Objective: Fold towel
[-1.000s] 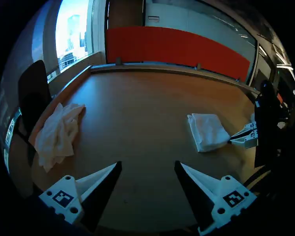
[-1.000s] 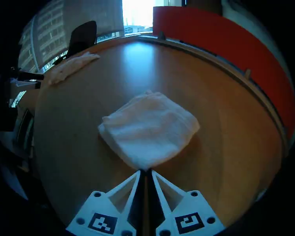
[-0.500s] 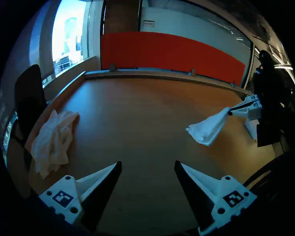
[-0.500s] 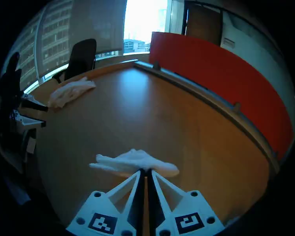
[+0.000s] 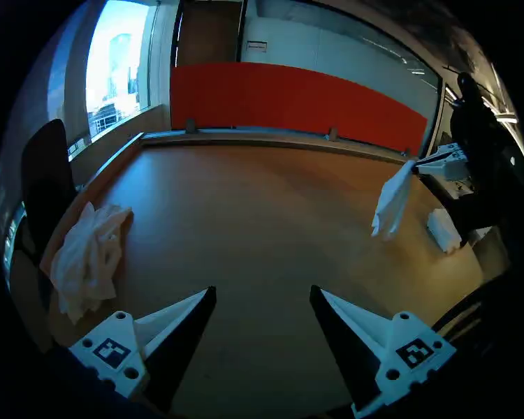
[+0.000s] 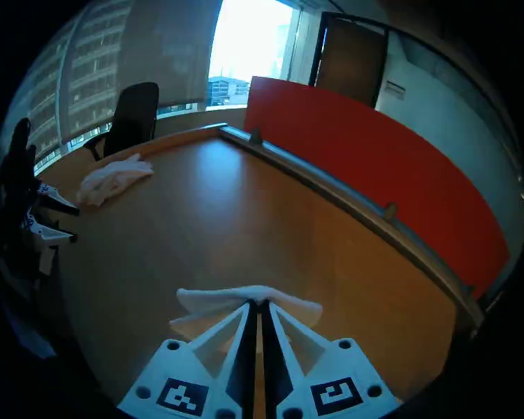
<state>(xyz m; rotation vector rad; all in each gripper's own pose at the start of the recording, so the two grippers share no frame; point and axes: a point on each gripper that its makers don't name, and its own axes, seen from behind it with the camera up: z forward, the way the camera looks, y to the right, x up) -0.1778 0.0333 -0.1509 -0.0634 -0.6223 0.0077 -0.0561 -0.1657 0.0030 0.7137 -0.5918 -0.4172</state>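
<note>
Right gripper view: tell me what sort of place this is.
Probably an office meeting room: a large wooden table, a black office chair, a red partition along its edge, and a window onto city buildings.

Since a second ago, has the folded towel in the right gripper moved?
Yes. The folded towel has risen off the wooden table and hangs from the right gripper, nearer the red partition.

The white plastic left gripper (image 5: 262,290) sits low in its view, jaws spread wide. The white plastic right gripper (image 6: 258,305), bottom centre of its view, pinches a white cloth towel (image 6: 206,299) between closed jaws.
</note>
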